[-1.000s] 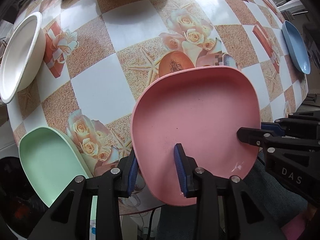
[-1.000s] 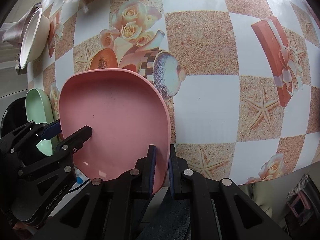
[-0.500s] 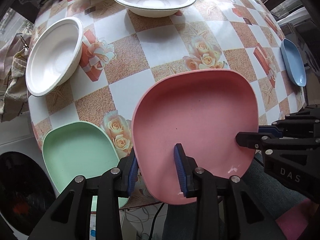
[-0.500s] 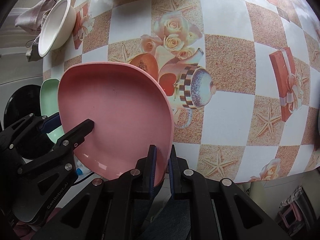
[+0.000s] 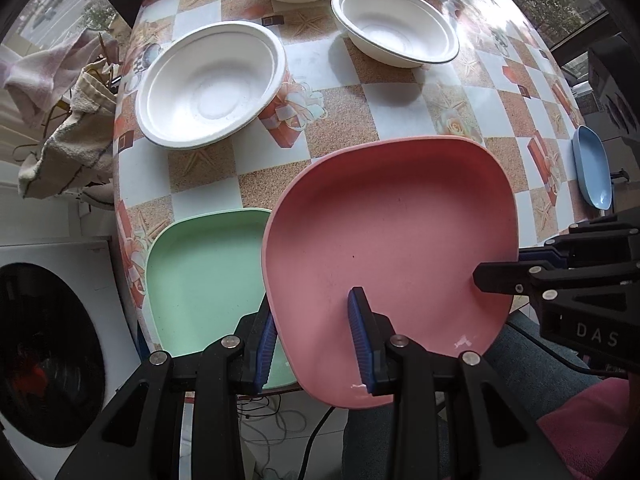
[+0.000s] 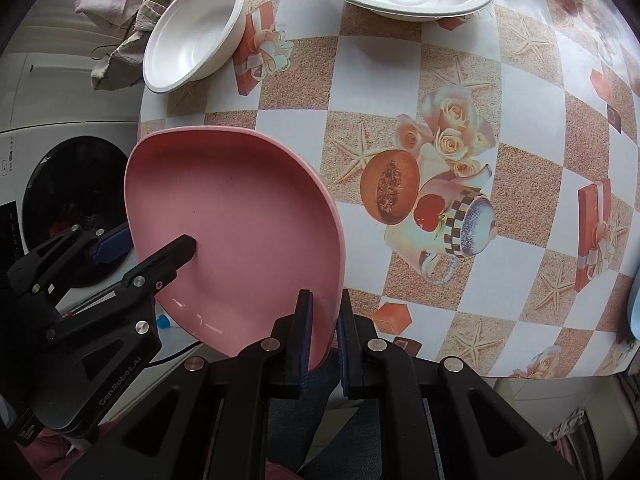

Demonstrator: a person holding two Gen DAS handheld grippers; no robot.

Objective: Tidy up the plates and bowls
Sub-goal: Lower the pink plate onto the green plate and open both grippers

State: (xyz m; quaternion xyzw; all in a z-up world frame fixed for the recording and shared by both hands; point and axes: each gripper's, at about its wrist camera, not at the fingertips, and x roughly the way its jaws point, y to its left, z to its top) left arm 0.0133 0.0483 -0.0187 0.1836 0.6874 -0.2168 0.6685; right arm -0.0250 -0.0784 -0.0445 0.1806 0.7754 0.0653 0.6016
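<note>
- Pink plate (image 5: 392, 240): held above the desk (image 5: 344, 120) edge, tilted.
- Right tool (image 6: 324, 320): narrow, clamped on the plate's rim at 6 o'clock.
- Left tool (image 5: 314, 330): wide, straddling the rim, not pinching.
- Green plate (image 5: 204, 272): on the desk at 9 o'clock of pink, left tool nearer; likely stacking target.
</note>
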